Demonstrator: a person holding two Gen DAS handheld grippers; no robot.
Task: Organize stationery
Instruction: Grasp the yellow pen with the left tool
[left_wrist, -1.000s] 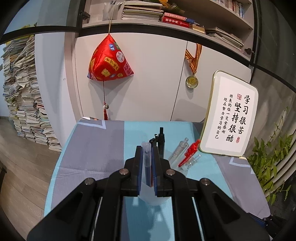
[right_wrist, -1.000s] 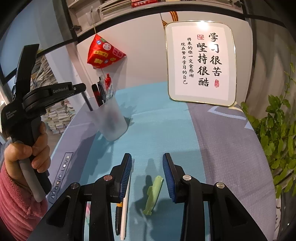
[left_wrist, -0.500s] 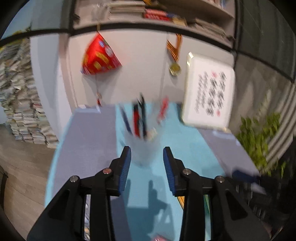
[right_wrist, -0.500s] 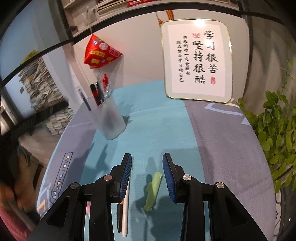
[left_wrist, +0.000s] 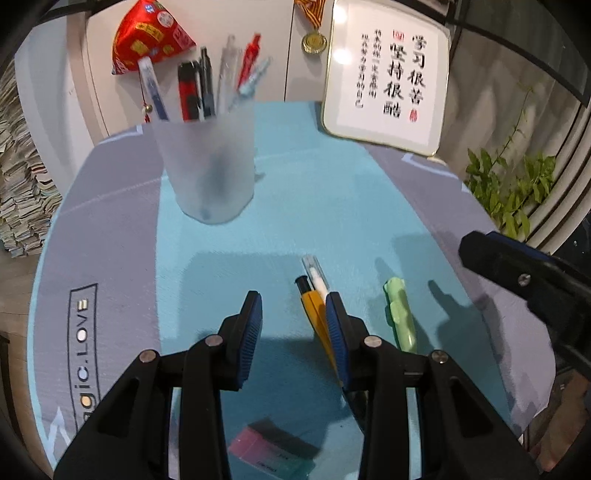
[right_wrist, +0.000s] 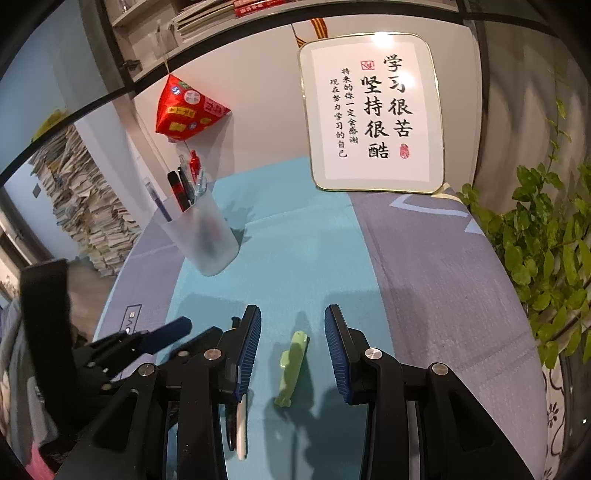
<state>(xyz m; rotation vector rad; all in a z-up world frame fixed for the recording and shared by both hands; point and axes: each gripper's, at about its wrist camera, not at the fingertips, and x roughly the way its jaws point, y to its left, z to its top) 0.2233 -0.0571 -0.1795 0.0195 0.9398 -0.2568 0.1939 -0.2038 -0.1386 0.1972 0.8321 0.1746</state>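
Left gripper (left_wrist: 293, 321) part open, empty, over surface (left_wrist: 325, 206); right gripper (right_wrist: 292, 332) part open, hovering above green pen (right_wrist: 291, 367), no contact.
Yellow pen (left_wrist: 314, 310) & white pen (left_wrist: 317, 278) lie beside left gripper; pen cup (left_wrist: 207, 162) further back.

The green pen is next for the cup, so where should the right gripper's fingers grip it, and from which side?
Grip the green pen across its narrow mid-barrel, coming straight down from above. It lies flat on the cloth, lengthwise between the open right gripper, so the fingers already flank its long sides. Likely avoid the bulging clip end.
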